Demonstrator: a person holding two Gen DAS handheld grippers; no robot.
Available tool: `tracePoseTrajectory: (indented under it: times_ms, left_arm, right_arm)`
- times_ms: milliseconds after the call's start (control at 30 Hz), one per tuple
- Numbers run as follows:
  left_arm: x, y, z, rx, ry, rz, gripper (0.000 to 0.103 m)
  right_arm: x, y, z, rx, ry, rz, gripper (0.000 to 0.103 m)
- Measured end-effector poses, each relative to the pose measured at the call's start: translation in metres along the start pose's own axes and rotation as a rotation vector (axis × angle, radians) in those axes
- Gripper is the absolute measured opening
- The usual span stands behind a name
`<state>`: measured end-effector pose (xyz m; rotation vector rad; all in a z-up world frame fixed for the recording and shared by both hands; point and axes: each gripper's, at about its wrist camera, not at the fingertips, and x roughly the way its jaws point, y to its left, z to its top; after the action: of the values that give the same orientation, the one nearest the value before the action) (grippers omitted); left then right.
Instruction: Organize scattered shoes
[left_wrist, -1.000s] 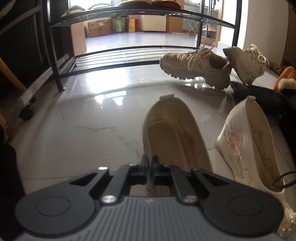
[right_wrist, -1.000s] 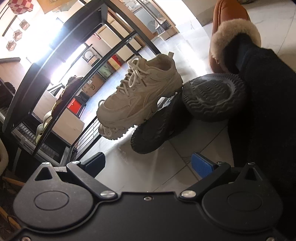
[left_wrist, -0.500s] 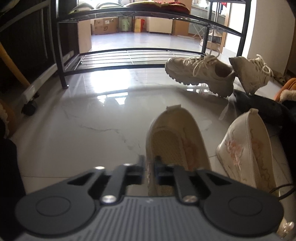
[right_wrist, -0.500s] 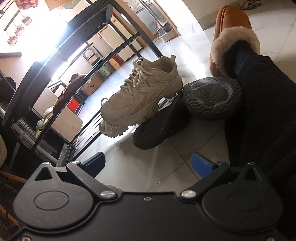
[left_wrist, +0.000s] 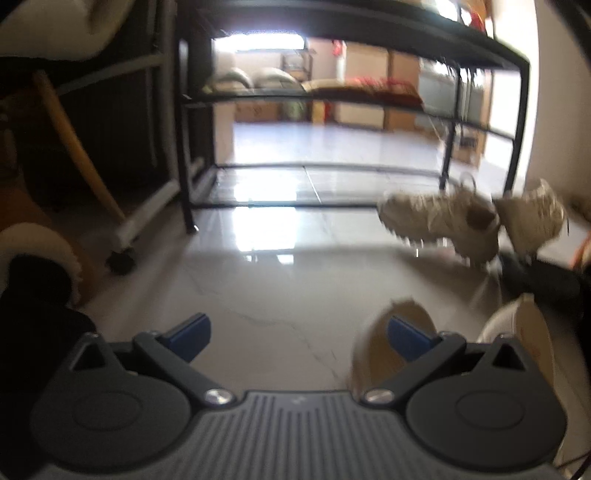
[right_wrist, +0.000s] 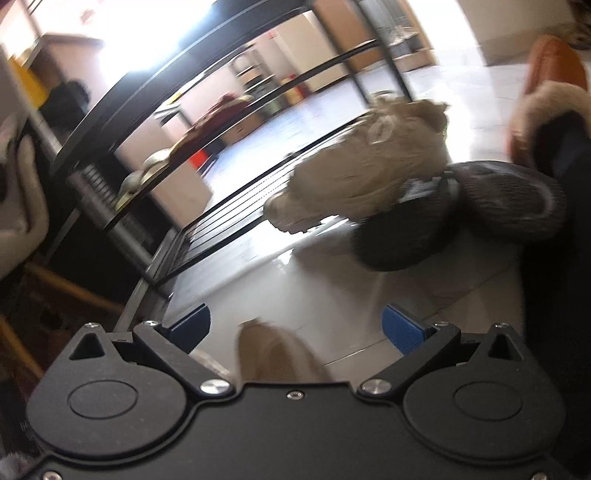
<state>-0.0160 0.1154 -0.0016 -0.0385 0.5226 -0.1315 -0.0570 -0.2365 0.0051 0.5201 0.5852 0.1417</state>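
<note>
1. On the left of the left wrist view, the black metal shoe rack (left_wrist: 354, 96) is seen standing on the glossy pale tile floor (left_wrist: 280, 288); its lowest wire shelf looks bare, so a free place for shoes is judged to be there.
2. Near the bottom of that view, the left gripper (left_wrist: 299, 334) is seen with its blue pads wide apart, the jaws having just been opening. Nothing is pressed between them; only bare floor lies there.
3. Just right of it, the cream slip-on flat shoe (left_wrist: 376, 354) rests on the floor behind the right pad, with its embroidered cream mate (left_wrist: 528, 332) further right. The pair should be judged released, not yet shelved.
4. Farther right, near the rack's leg, the two beige chunky lace-up sneakers (left_wrist: 439, 218) lie tumbled against dark shoes.
5. In the right wrist view, the right gripper (right_wrist: 295, 328) is likewise spread, empty, with a cream shoe's heel (right_wrist: 273, 350) showing low between the fingers.
6. For the next pick, a firm heel or collar edge should be chosen, and loose laces should be avoided.
</note>
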Motion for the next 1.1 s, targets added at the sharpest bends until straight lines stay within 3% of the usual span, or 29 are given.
tracePoseTrajectory:
  times_ms: [133, 300, 433, 533, 700, 800, 867, 933, 1033, 1100]
  left_arm:
    - [-0.018, 0.027, 0.000, -0.027, -0.077, -0.041, 0.102]
    - [-0.026, 0.050, 0.004, -0.106, -0.075, 0.077, 0.102]
    - [-0.020, 0.055, 0.001, -0.123, -0.034, 0.160, 0.102]
    - [-0.018, 0.061, -0.001, -0.153, -0.034, 0.157, 0.102]
    - [-0.014, 0.071, -0.004, -0.198, -0.032, 0.148, 0.102]
    - [-0.015, 0.074, -0.007, -0.225, -0.029, 0.149, 0.102]
    - [-0.015, 0.075, -0.009, -0.234, -0.029, 0.147, 0.102]
    - [-0.016, 0.075, -0.010, -0.236, -0.033, 0.144, 0.102]
    - [-0.017, 0.072, -0.012, -0.222, -0.043, 0.131, 0.102]
    - [-0.018, 0.069, -0.012, -0.206, -0.048, 0.121, 0.102]
  right_arm:
    - [0.015, 0.043, -0.007, -0.110, 0.068, 0.083, 0.101]
    - [0.045, 0.104, -0.029, -0.269, 0.164, 0.168, 0.101]
    - [0.076, 0.144, -0.057, -0.398, 0.239, 0.108, 0.093]
    - [0.089, 0.156, -0.070, -0.427, 0.296, 0.072, 0.093]
    - [0.088, 0.157, -0.079, -0.444, 0.287, -0.043, 0.092]
    - [0.090, 0.149, -0.077, -0.411, 0.294, -0.078, 0.071]
    - [0.096, 0.138, -0.075, -0.363, 0.328, -0.102, 0.051]
    - [0.099, 0.130, -0.077, -0.336, 0.362, -0.108, 0.043]
    - [0.102, 0.126, -0.081, -0.339, 0.377, -0.118, 0.043]
    - [0.102, 0.127, -0.084, -0.344, 0.380, -0.120, 0.037]
